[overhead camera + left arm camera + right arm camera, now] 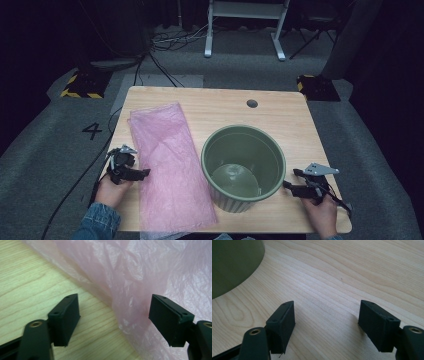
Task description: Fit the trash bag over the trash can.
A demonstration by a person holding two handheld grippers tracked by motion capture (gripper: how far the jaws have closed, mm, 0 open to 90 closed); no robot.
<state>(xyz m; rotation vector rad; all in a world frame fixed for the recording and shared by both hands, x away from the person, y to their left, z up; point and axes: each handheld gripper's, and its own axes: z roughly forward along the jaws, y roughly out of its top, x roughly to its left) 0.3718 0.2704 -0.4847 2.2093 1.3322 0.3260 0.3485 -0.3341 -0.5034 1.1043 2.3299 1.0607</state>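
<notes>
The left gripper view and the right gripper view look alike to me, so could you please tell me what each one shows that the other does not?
The left gripper view alone has the crinkled pink plastic bag, whose edge runs between the open jaws of the left gripper. The right gripper view alone has the curved side of the green pot, off to one side of the right gripper, with bare wood between its jaws. Both share the light wooden table and a pair of black jaws standing apart.

Light wood tabletop (280, 112), grommet hole (252, 103) nr far edge; pink plastic bag (167, 165) flat on left half, green ribbed pot (243, 167) upright just beside it
</notes>
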